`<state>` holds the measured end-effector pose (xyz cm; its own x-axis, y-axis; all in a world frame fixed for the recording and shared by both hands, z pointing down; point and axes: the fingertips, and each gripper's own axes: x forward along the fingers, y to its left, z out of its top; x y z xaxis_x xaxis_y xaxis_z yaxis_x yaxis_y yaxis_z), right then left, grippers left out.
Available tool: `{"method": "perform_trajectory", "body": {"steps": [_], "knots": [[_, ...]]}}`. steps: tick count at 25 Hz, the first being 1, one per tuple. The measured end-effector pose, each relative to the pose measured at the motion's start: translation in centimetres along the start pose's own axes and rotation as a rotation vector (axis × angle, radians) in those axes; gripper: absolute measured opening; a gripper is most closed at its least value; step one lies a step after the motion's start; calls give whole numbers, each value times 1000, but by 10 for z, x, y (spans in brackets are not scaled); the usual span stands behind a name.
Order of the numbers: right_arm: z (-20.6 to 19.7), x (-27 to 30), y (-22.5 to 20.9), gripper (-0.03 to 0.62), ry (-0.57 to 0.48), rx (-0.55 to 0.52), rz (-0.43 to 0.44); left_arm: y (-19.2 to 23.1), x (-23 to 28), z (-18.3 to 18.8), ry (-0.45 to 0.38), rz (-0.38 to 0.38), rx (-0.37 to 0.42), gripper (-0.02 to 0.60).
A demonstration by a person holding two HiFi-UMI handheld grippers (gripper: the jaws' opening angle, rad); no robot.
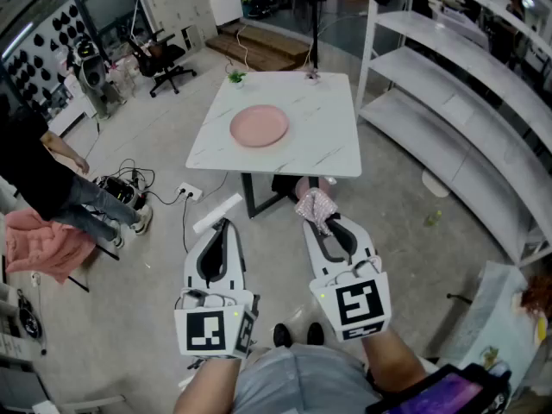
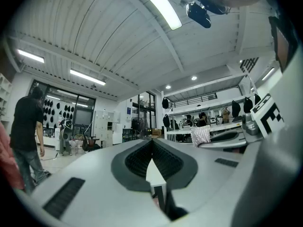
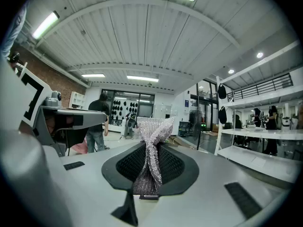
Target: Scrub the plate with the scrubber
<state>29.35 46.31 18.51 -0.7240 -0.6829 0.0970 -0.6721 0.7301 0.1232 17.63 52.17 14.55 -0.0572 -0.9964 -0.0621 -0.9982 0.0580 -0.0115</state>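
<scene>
A pink plate [image 1: 259, 126] lies on the white marble-look table [image 1: 328, 145], well ahead of both grippers. My right gripper [image 1: 321, 217] is shut on a silvery mesh scrubber [image 1: 315, 205], which sticks out past its tips; in the right gripper view the scrubber [image 3: 151, 150] is pinched between the jaws. My left gripper [image 1: 224, 227] is shut with nothing in it, its jaws meeting in the left gripper view [image 2: 152, 143]. Both are held low, short of the table's near edge, over the floor.
A person [image 1: 39, 175] in black stands at the left by a pink cloth [image 1: 43, 241] and floor cables [image 1: 129, 192]. White shelving [image 1: 457, 102] runs along the right. An office chair [image 1: 164, 59] stands far left. A small green plant [image 1: 235, 77] sits at the table's far corner.
</scene>
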Motion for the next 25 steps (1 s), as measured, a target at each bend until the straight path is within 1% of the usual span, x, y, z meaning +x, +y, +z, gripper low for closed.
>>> {"method": "perform_trajectory", "body": {"steps": [6,11,17,20,25], "knots": [[-4,1,-9,89,-5,1,5,-7,7,-4,6,1,4,8],[-3,-3,-21,91,-32,39,4,-14,11,-5,14,11,9,8],[-14,4,-45,94,-20,45,8,-24,22,-21,46,28,10,8],[-18,17,-50,94,-7,48,12,-14,32,-29,59,40,2,8],[-30,58,-57,95,16,43,18,16,61,-42,57,66,-12,8]]}}
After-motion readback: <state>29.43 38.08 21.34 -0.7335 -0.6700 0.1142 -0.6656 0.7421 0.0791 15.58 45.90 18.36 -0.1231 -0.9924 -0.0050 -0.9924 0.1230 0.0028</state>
